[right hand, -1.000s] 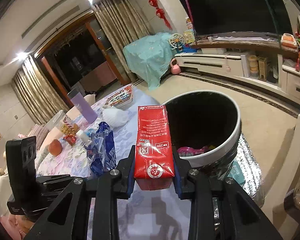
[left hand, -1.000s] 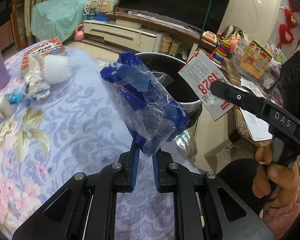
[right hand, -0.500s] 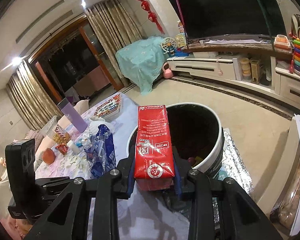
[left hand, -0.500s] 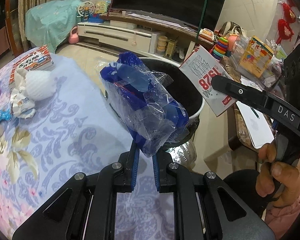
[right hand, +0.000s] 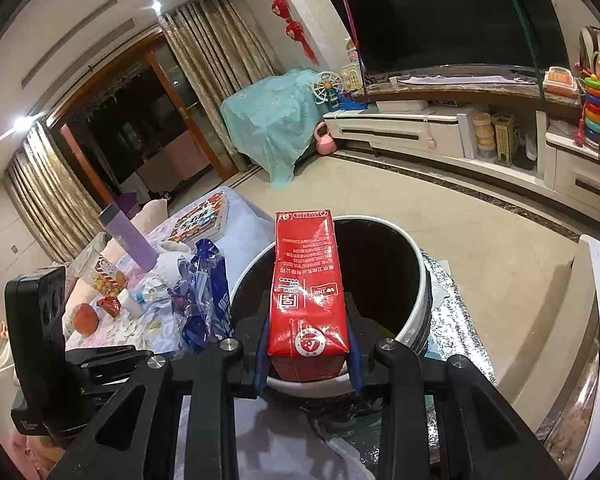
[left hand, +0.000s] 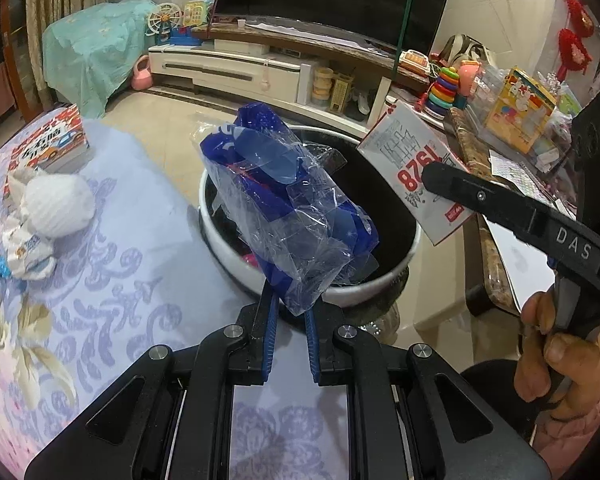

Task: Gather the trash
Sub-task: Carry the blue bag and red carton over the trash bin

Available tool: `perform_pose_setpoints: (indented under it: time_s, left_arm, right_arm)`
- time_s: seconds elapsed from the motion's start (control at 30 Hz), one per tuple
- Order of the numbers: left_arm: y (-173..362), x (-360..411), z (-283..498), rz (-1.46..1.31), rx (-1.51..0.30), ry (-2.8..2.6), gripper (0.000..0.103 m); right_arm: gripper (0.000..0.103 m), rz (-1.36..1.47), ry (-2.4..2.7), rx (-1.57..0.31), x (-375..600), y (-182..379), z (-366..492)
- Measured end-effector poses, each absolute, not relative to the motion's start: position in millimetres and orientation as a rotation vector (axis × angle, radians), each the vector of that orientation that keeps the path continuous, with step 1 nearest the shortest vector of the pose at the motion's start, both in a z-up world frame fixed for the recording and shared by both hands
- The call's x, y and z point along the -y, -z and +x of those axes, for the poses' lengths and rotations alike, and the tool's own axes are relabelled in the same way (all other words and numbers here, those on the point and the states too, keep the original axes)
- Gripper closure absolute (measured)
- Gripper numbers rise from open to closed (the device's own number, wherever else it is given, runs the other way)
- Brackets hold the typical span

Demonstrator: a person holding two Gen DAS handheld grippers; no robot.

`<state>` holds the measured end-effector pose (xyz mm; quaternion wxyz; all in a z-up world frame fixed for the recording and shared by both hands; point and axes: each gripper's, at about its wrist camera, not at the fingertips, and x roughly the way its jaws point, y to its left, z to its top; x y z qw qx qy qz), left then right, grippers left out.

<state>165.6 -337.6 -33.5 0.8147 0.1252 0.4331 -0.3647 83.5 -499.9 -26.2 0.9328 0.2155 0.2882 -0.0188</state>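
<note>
Crumpled blue plastic wrapper [left hand: 296,216] held above white-rimmed bin [left hand: 380,284]; red carton [right hand: 306,284] upright over bin opening, possibly empty.

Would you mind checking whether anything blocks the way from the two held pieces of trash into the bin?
Nothing visible does. The blue plastic wrapper in the left gripper and the red carton in the right gripper both hang before the open, lidless bin.

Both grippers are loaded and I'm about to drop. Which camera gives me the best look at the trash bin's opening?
The right wrist view: the trash bin shows most of its white rim and dark interior, with only the red carton crossing it. In the left wrist view the bin is largely hidden behind the blue plastic wrapper.
</note>
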Motion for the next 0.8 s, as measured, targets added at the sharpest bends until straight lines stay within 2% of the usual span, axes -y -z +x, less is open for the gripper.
perform_pose_setpoints:
  time_s: [0.8]
  left_arm:
    - [37, 364, 183, 0.314, -0.94, 0.777, 0.091]
  right_arm:
    - [0.072, 0.425, 0.051, -0.633, 513, 32, 107]
